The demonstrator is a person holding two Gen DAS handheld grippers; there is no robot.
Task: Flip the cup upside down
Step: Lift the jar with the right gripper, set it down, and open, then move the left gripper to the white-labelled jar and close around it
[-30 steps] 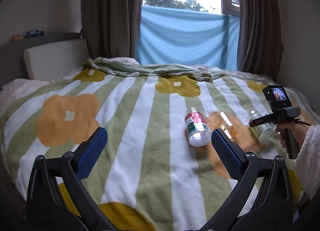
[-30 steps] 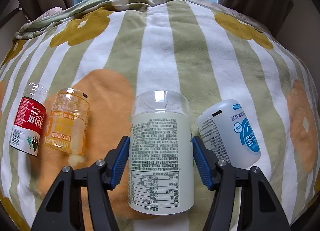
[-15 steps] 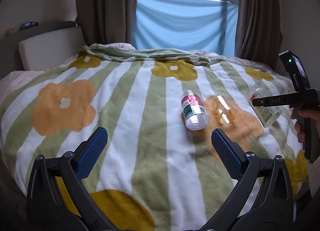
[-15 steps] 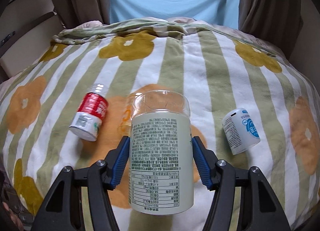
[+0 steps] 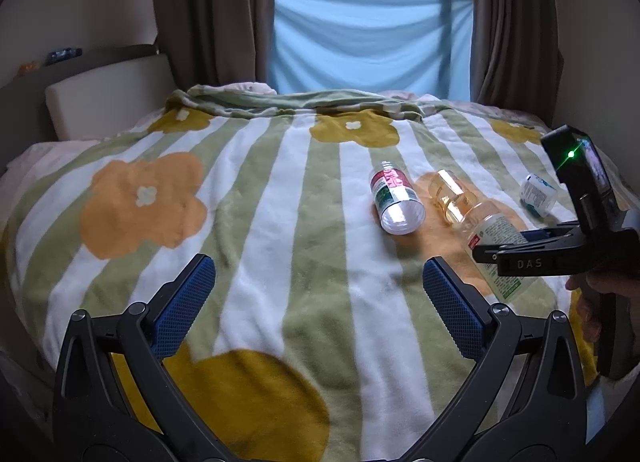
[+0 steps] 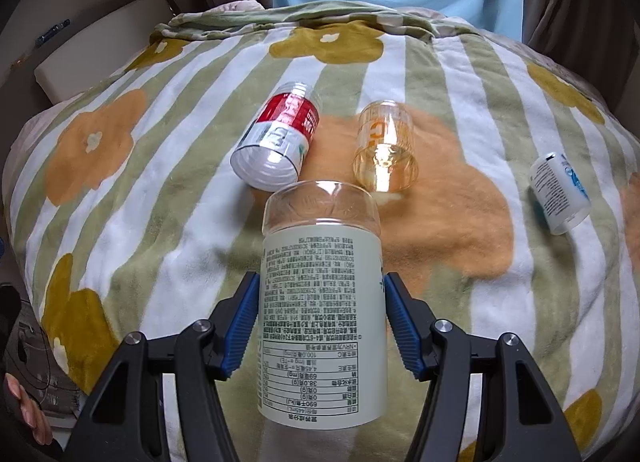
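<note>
My right gripper (image 6: 322, 312) is shut on a clear cup with a pale green printed label (image 6: 322, 314) and holds it above the bed, clear end pointing away from me. The same cup (image 5: 494, 244) shows tilted in the left wrist view, held by the right gripper (image 5: 520, 250) at the right. My left gripper (image 5: 316, 298) is open and empty over the blanket's near part.
Three more cups lie on their sides on the flowered striped blanket (image 6: 160, 190): a red-labelled one (image 6: 278, 138), an orange clear one (image 6: 384, 150) and a white-blue one (image 6: 560, 192). A headboard (image 5: 100, 98) is at the left, curtains and a window behind.
My right gripper has lifted the green-labelled cup off the blanket and pulled it back; the other cups now look farther away. The left gripper stays open, its view shifted slightly.
</note>
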